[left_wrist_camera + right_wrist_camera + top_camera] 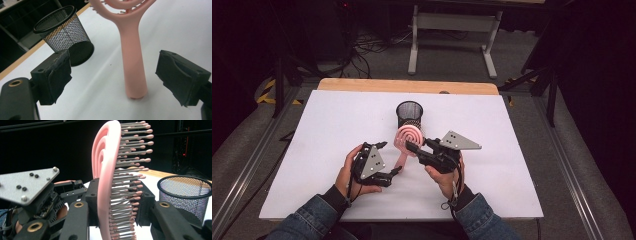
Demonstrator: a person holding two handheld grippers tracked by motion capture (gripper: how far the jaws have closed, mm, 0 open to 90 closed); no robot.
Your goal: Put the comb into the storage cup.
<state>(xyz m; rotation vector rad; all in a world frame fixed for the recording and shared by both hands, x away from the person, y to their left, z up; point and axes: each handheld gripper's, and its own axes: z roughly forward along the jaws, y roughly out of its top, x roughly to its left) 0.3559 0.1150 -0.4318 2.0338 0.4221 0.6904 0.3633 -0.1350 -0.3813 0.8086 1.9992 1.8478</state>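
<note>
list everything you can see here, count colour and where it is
hairbrush: 1, pink, near the table's middle, held up by its round head with the handle end resting on the table
mesh cup: 1, black, upright just behind the hairbrush
table: 1, white top with a wooden far edge
desk frame: 1, light grey, on the floor beyond the table
cables: several, black, on the floor behind the table
right claw: 1, black, shut on the hairbrush head, bristles against one jaw
left claw: 1, black, open, jaws either side of the hairbrush handle without touching it
hands: 2, in blue denim sleeves, at the near edge
</note>
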